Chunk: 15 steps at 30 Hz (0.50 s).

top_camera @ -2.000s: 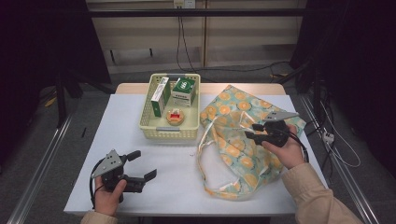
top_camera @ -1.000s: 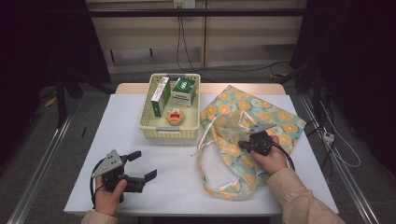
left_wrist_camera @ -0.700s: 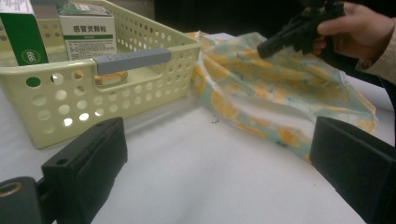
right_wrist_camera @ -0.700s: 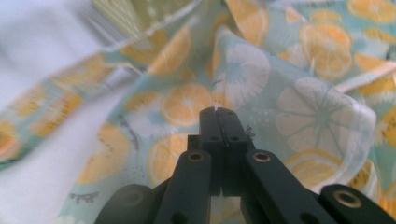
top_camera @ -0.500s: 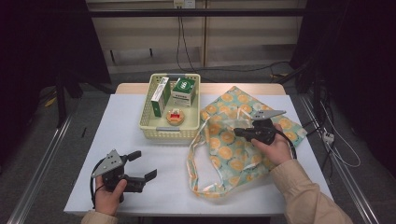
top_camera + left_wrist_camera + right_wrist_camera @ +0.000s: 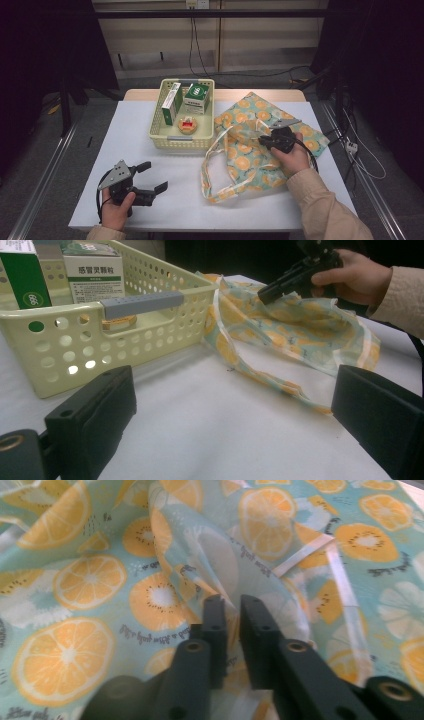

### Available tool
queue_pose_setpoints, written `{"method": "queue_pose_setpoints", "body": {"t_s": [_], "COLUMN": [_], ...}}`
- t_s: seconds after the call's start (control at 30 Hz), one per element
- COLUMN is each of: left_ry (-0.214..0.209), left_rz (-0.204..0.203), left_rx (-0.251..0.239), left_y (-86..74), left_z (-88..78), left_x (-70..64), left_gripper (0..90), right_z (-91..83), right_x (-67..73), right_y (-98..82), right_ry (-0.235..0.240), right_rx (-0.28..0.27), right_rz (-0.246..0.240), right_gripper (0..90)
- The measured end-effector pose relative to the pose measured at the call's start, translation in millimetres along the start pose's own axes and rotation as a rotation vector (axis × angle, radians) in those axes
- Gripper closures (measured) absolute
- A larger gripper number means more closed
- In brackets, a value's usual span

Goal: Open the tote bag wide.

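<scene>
A fabric bag (image 6: pixel 250 160) printed with orange slices lies on the right half of the white table, its handles spread toward the front. My right gripper (image 6: pixel 265 141) hovers low over the bag's middle. Its jaws have just been opening and stand a narrow gap apart, with a raised fold of the bag (image 6: pixel 200 560) between the right gripper (image 6: pixel 232 605) tips. My left gripper (image 6: pixel 152 177) rests open at the front left with nothing between its jaws. The left gripper (image 6: pixel 235 390) faces the bag (image 6: pixel 300 325) and the far-off right gripper (image 6: pixel 265 294).
A pale yellow perforated basket (image 6: pixel 180 141) stands at the table's middle back, left of the bag. It holds two green-and-white boxes (image 6: pixel 196 97) and a small round item (image 6: pixel 187 125). The basket (image 6: pixel 75 340) is close ahead of the left gripper. Bare table lies between the grippers.
My right gripper moved from the bag's right side to its middle, then pulled a fold of fabric up and right, bunching the bag and shifting its handles. The left gripper stayed still.
</scene>
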<state>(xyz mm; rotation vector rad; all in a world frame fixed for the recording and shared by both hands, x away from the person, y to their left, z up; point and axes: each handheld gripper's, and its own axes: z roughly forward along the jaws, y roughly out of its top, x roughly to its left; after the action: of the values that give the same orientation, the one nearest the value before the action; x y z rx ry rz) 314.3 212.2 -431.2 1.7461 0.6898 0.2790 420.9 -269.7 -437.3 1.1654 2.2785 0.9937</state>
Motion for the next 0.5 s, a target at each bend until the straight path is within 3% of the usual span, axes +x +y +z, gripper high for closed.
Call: {"method": "queue_pose_setpoints", "body": {"t_s": [0.03,0.1,0.2,0.23,0.27,0.33,0.4,0.47,0.5], "left_ry": [-0.002,-0.001,-0.002,-0.002,-0.002,-0.003,-0.003,-0.001,-0.002], "left_rz": [-0.004,-0.006,-0.009,-0.010,-0.009,-0.008,-0.007,-0.008,-0.005], "left_rx": [-0.002,-0.001,-0.001,0.000,0.000,0.000,-0.001,0.000,0.001], "left_y": [-0.2,-0.5,-0.9,-1.0,-1.0,-0.9,-0.8,-0.6,-0.5], "left_z": [0.1,-0.1,0.1,0.5,0.7,0.9,1.2,1.3,1.4], "left_x": [0.1,0.3,0.6,0.5,0.4,0.4,0.2,-0.4,-0.4], "left_gripper": [4.1,4.1,4.1,4.0,4.1,4.0,4.1,4.1,4.1], "right_z": [3.6,8.5,13.2,14.9,16.1,17.6,19.6,20.8,21.1], "right_x": [0.8,1.8,1.0,0.9,1.6,3.2,5.4,6.4,6.7], "right_y": [-2.1,-5.8,-9.7,-10.7,-11.4,-12.5,-13.9,-14.1,-14.0], "right_ry": [0.009,-0.020,-0.025,-0.005,-0.024,-0.007,0.010,0.013,0.018], "right_rx": [-0.009,-0.004,-0.004,0.013,0.026,0.040,0.051,0.048,0.043], "right_rz": [-0.015,-0.011,0.007,0.010,-0.004,-0.032,-0.031,-0.013,0.000], "right_gripper": [75.8,65.4,44.9,38.3,33.8,31.5,27.6,31.1,37.4]}}
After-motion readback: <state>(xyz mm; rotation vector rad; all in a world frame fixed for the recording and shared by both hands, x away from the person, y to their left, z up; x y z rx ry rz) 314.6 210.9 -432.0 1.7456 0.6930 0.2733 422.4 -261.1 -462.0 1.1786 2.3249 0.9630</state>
